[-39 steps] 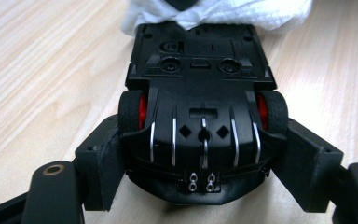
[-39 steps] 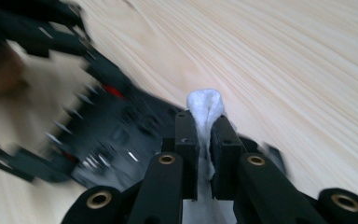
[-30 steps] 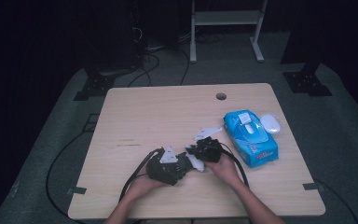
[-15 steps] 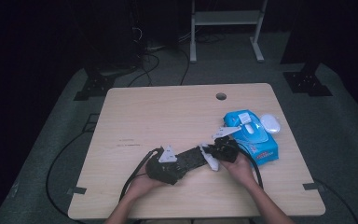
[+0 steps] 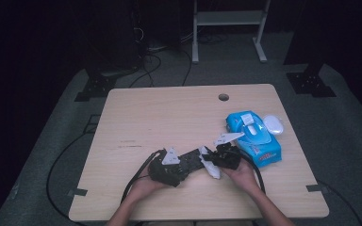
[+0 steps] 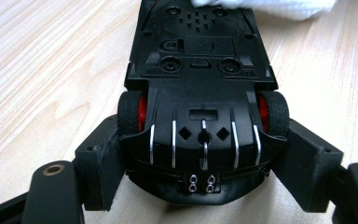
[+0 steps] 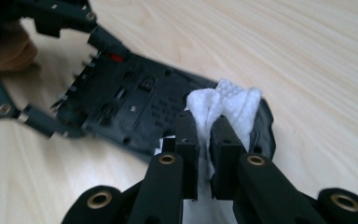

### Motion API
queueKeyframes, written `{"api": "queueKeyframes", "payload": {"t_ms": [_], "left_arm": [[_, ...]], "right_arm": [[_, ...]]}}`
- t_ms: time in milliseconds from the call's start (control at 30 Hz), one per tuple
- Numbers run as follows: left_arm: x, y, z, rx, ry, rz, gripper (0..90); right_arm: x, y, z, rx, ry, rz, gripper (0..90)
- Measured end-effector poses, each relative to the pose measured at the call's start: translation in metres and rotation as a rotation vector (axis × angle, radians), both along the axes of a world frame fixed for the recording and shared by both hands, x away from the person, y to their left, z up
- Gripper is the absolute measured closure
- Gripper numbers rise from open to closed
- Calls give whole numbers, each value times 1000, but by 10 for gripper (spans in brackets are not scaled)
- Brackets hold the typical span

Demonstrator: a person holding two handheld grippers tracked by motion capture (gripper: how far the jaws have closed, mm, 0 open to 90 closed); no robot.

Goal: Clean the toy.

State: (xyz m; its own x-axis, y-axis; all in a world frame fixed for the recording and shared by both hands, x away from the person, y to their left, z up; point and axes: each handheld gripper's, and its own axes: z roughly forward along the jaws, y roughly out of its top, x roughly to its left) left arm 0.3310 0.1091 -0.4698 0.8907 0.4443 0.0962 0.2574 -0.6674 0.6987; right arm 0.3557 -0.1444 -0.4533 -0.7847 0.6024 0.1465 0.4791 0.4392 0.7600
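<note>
A black toy car (image 6: 200, 93) lies upside down on the table (image 5: 160, 117), red hubs showing inside its rear wheels. My left gripper (image 6: 200, 163) is shut on its rear end, one pad (image 6: 103, 158) against each side by the wheels. In the high view the car (image 5: 191, 161) stretches from the left gripper (image 5: 181, 165) toward the right gripper (image 5: 215, 162). My right gripper (image 7: 205, 140) is shut on a bunched white tissue (image 7: 228, 105), which rests on the front part of the car's underside (image 7: 135, 102). The tissue's edge (image 6: 265, 7) shows at the car's far end.
A blue tissue pack (image 5: 254, 136) lies just right of my right hand, with a white oval object (image 5: 274, 125) beside it. A cable hole (image 5: 223, 97) sits near the table's far edge. Cables trail off the front left edge.
My right gripper has slid to the right along the car with the tissue, toward the blue pack. The left gripper and the car have stayed put.
</note>
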Motion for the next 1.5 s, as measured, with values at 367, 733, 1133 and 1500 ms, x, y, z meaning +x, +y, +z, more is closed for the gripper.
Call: {"api": "queueKeyframes", "payload": {"t_ms": [367, 733, 1133, 1500], "left_arm": [[0, 0, 1, 0, -4, -3, 246], [2, 1, 1, -8, 6, -3, 246], [3, 2, 2, -14, 9, -7, 246], [4, 2, 2, -15, 4, -4, 246]], "right_arm": [[16, 1, -2, 30, 10, -43, 833], [13, -5, -3, 39, 39, -29, 833], [8, -14, -5, 24, 43, -32, 833], [5, -14, -5, 22, 44, -22, 834]]}}
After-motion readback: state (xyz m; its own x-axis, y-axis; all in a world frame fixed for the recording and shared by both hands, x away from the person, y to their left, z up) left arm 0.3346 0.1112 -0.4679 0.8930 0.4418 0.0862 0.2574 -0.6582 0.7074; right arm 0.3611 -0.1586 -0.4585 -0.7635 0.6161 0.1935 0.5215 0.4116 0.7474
